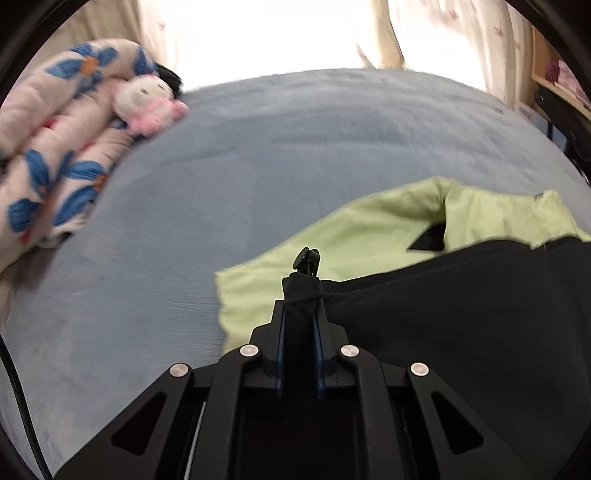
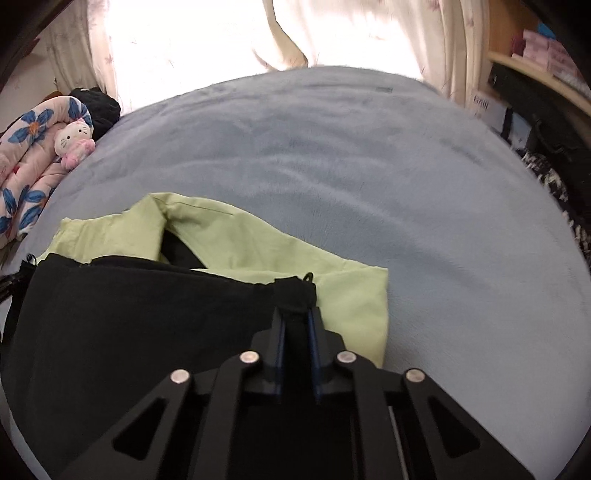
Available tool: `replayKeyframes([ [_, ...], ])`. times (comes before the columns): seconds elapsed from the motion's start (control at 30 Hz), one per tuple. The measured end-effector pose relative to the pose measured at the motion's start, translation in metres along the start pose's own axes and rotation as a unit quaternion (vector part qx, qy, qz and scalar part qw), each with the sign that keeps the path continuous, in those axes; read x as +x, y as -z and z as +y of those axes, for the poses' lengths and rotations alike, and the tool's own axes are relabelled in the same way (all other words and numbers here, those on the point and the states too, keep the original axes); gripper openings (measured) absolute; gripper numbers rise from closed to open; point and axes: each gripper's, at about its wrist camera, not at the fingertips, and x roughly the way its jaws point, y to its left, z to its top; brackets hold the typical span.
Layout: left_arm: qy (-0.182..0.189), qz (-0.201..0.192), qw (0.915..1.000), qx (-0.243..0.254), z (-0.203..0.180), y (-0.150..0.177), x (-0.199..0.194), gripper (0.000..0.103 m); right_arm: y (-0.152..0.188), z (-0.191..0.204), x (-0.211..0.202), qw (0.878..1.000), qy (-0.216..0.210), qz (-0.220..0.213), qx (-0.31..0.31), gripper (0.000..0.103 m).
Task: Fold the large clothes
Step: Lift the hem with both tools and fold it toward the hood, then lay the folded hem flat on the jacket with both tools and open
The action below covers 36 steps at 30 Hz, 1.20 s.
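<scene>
A black garment lies over a light green garment on a blue-grey bed cover. My left gripper is shut on the black garment's left corner, where a small black toggle sticks up past the fingertips. In the right wrist view my right gripper is shut on the black garment's right corner. The green garment spreads out beyond and to the right of that corner. The black cloth stretches between the two grippers.
A rolled quilt with blue flowers and a small white and pink plush toy lie at the bed's far left. Bright curtains hang behind the bed. Shelves stand at the far right.
</scene>
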Motion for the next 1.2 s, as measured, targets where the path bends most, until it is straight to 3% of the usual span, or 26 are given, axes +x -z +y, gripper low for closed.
replayKeyframes([
  [0.13, -0.005, -0.051, 0.9985, -0.018, 0.010, -0.006, -0.041, 0.010, -0.002, 0.012, -0.038, 0.998, 0.032, -0.049, -0.020, 0.008],
  [0.3, -0.054, -0.120, 0.9912, -0.015, 0.007, -0.028, -0.086, 0.009, -0.032, 0.029, -0.090, 0.987, 0.073, -0.141, -0.021, 0.007],
  [0.4, -0.075, -0.147, 0.9862, -0.017, 0.006, -0.048, -0.092, 0.009, -0.053, 0.030, -0.097, 0.982, 0.089, -0.168, -0.014, 0.007],
  [0.57, -0.090, -0.119, 0.9884, -0.028, 0.001, -0.073, -0.042, 0.009, -0.074, 0.030, -0.051, 0.984, 0.107, -0.141, 0.005, 0.007],
  [0.7, -0.115, -0.059, 0.9916, -0.008, -0.014, -0.061, 0.033, 0.010, -0.056, 0.032, 0.032, 0.990, 0.134, -0.053, 0.011, 0.007],
  [0.8, -0.120, -0.025, 0.9924, 0.015, -0.026, -0.042, 0.077, 0.011, -0.034, 0.032, 0.071, 0.989, 0.145, -0.007, 0.006, 0.009],
  [0.97, -0.103, -0.016, 0.9945, -0.004, -0.020, -0.041, 0.090, 0.018, -0.030, 0.036, 0.073, 0.986, 0.167, -0.006, -0.010, 0.012],
  [1.1, -0.102, -0.015, 0.9941, -0.036, -0.006, -0.040, 0.074, 0.037, -0.033, 0.029, 0.057, 0.986, 0.167, -0.006, 0.017, 0.022],
  [1.2, -0.110, -0.012, 0.9927, -0.050, 0.006, -0.039, 0.056, 0.039, -0.034, 0.024, 0.034, 0.986, 0.160, -0.019, 0.045, 0.022],
])
